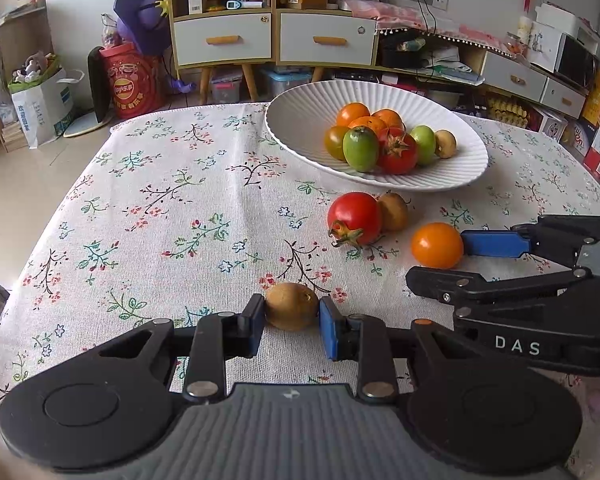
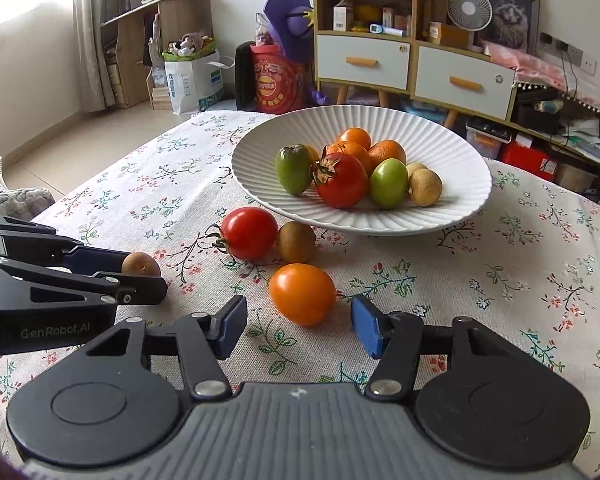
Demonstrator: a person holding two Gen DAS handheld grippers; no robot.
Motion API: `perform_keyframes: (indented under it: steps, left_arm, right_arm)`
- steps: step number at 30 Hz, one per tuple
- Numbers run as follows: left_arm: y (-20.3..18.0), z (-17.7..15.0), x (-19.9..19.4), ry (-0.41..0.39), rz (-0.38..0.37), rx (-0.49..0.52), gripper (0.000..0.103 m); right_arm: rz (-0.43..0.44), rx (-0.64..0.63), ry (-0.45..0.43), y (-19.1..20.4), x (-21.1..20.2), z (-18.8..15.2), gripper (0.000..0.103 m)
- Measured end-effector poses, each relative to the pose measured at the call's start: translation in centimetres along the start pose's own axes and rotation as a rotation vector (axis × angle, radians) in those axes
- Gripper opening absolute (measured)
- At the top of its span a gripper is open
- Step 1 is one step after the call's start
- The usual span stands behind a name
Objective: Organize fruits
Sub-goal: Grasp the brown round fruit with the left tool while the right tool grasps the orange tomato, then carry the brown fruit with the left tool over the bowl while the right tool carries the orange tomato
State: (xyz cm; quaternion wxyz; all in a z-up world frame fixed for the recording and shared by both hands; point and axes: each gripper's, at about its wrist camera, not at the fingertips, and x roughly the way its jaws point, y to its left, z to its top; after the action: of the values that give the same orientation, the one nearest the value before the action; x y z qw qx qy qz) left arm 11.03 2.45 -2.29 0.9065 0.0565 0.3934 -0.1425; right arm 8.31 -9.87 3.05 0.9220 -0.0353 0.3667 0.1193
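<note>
Blue pads of my left gripper point(image 1: 291, 322) clench a brown kiwi point(image 1: 291, 306) resting on the floral cloth point(image 1: 160, 208); from the right wrist view only the kiwi's tip shows past that gripper's black finger. My right gripper point(image 2: 298, 330) stands released, its pads point(image 2: 366, 330) apart on either side of an orange tomato point(image 2: 302, 294) without touching it. A red tomato point(image 2: 249, 233) and a second kiwi point(image 2: 296, 241) lie touching just behind, by the rim of the white ribbed bowl point(image 2: 440, 136), which partly hides that kiwi. In the bowl the piled fruit overlaps, so the back pieces are hard to tell apart. The cloth's left half lies open to the table's far edge. Both grippers tilt downward, side by side and close.
</note>
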Motion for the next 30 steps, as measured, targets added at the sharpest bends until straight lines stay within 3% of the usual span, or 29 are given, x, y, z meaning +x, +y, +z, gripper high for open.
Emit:
perform_keyframes:
  steps: [8, 30]
  left_arm:
    - [0.0, 0.0, 0.0, -0.002, 0.001, 0.004, 0.026]
    - [0.0, 0.5, -0.8, -0.003, -0.036, 0.002, 0.026]
  right_arm:
    - [0.011, -0.014, -0.006, 0.0, -0.2, 0.0, 0.03]
    - [0.029, -0.028, 0.035, 0.4, -1.7, 0.6, 0.026]
